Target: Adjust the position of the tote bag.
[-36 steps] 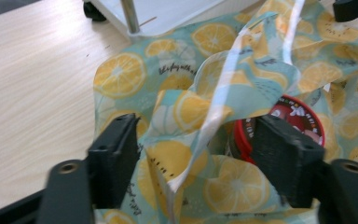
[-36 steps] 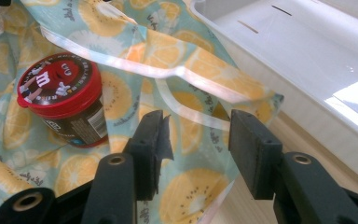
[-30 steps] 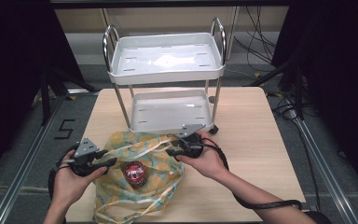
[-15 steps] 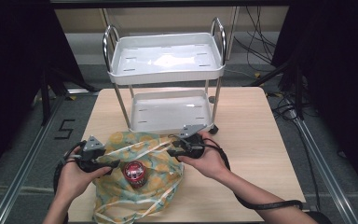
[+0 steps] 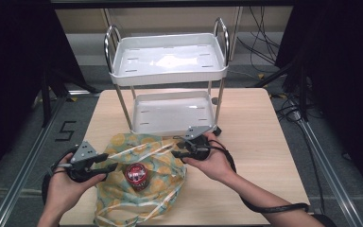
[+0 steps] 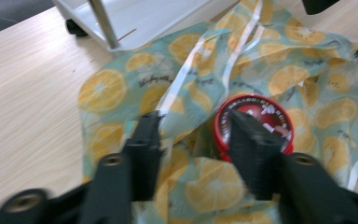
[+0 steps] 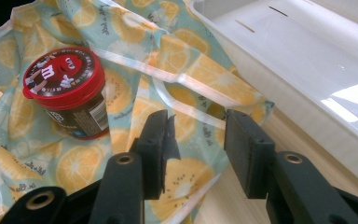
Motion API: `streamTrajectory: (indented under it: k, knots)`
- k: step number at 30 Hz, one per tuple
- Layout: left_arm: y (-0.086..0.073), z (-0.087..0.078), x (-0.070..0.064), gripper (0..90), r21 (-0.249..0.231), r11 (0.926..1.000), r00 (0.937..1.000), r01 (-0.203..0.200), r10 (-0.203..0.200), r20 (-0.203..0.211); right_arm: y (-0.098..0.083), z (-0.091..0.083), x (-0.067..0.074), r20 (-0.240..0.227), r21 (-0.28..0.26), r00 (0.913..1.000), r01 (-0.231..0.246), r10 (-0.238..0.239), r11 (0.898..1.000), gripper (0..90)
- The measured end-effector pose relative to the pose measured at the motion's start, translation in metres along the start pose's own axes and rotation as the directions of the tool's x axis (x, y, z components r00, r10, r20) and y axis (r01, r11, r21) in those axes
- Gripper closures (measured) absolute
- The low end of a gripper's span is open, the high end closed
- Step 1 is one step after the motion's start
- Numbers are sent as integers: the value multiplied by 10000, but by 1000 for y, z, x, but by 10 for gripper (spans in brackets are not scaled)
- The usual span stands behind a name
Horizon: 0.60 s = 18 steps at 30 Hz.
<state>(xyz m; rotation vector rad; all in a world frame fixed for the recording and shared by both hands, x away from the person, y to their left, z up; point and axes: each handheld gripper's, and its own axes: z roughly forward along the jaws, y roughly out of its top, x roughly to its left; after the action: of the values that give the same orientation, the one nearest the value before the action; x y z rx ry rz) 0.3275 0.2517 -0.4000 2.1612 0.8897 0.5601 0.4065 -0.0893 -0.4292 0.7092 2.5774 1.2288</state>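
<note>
A see-through bag printed with lemon slices [image 5: 139,144] lies crumpled on the wooden table. In its open middle stands a small jar with a red lid [image 5: 136,174]. My left gripper [image 5: 111,163] is at the bag's left edge. Its jaws have just been closing and stand apart over a fold of the bag [image 6: 284,74], beside the jar [image 6: 261,109]. My right gripper [image 5: 176,150] is at the bag's upper right corner. In the right gripper view the right gripper [image 7: 196,122] is open over the bag [image 7: 135,37], and the jar [image 7: 65,86] is off to its left.
A white two-tier cart stands at the back of the table, its upper tray [image 5: 168,59] and lower tray [image 5: 172,113] both bare. The lower tray [image 7: 298,60] lies just past the right gripper. Bare wood [image 5: 264,142] stretches to the right.
The left gripper edged toward the bag, then drew back a little to the left. The right gripper, the bag and the jar have stayed put.
</note>
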Motion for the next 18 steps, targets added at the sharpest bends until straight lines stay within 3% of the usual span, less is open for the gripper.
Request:
streamTrajectory:
  k: [1, 2, 3, 4, 5, 8, 10, 11, 13, 15, 18]
  knots:
    - [0, 4, 0, 624, 96, 9999, 10000, -87, 87, 8, 0, -1, 0, -12, 11, 10000, -64, 64, 10000, 612]
    - [-1, 10, -2, 655, 146, 9996, 9997, 235, -235, 7, 0, -3, -2, 52, 36, 9998, 167, -167, 9999, 612]
    - [-2, 15, 1, 696, 348, 9993, 9999, 137, -136, -21, 0, -3, -1, 48, -35, 10000, 84, -84, 10000, 613]
    - [-3, 21, 3, 727, 329, 9985, 9990, 433, -428, -157, -1, -4, 0, 80, -83, 9999, -101, 101, 9999, 613]
    - [-3, 25, 9, 758, 618, 9979, 9996, 200, -188, -208, 0, -6, -2, 112, -109, 9999, 76, -75, 9999, 614]
    - [-6, 40, 16, 791, 901, 9905, 9935, 1041, -994, -546, -1, -11, -4, 149, -130, 9998, 95, -93, 9999, 615]
    - [-8, 47, 18, 784, 1025, 9864, 9903, 1282, -1217, -671, -2, -13, -6, 201, -253, 9998, -33, 38, 9997, 615]
    - [-9, 50, 21, 778, 1159, 9876, 9932, 1062, -999, -595, -3, -15, -8, 229, -225, 9997, 33, -28, 9997, 615]
    - [-11, 54, 21, 765, 1199, 9842, 9902, 1303, -1230, -661, -4, -17, -11, 328, -253, 9994, -65, 74, 9997, 615]
    - [-11, 55, 21, 741, 1155, 9859, 9911, 1210, -1135, -692, -6, -20, -15, 407, -214, 9991, -81, 90, 9997, 614]
    - [-10, 48, 19, 616, 880, 9853, 9875, 1465, -1404, -718, -9, -23, -17, 444, -284, 9989, -163, 175, 9995, 612]
